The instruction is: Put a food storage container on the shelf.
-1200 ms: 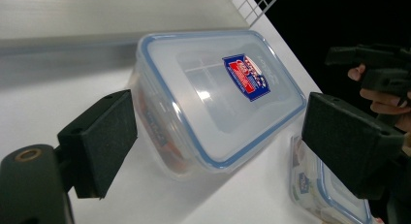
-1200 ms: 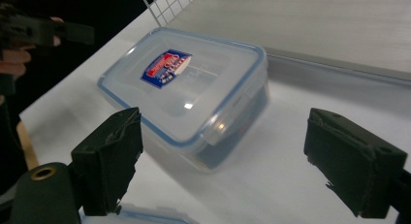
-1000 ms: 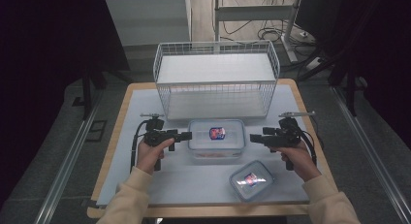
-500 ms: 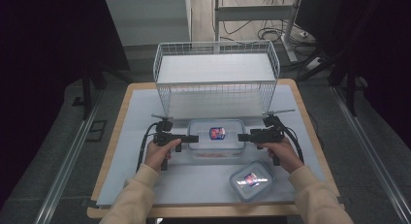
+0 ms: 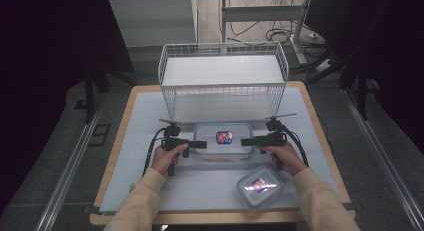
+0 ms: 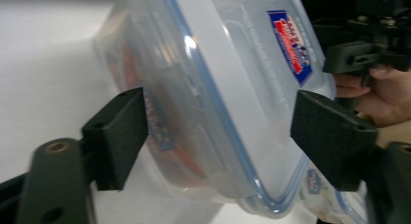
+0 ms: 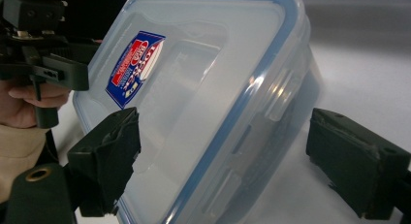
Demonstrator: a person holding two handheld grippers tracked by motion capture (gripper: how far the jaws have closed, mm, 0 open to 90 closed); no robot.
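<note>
High view: my left gripper [image 5: 200, 144] and right gripper [image 5: 247, 141], jaws apart, flank the lidded container [image 5: 223, 141] on the bench [image 5: 125, 141] before the wire basket [image 5: 223, 81]; uneven closing could skew it

White wire basket [image 5: 223, 81] at back, small lidded container [image 5: 259, 184] — near edge

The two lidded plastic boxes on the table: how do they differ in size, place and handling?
The larger box sits just in front of the wire basket, while the smaller box lies near the table's front edge. The larger box has the left gripper and right gripper at its two ends; the smaller box is untouched. Both are clear, with blue-rimmed lids and a red-and-blue label.
</note>
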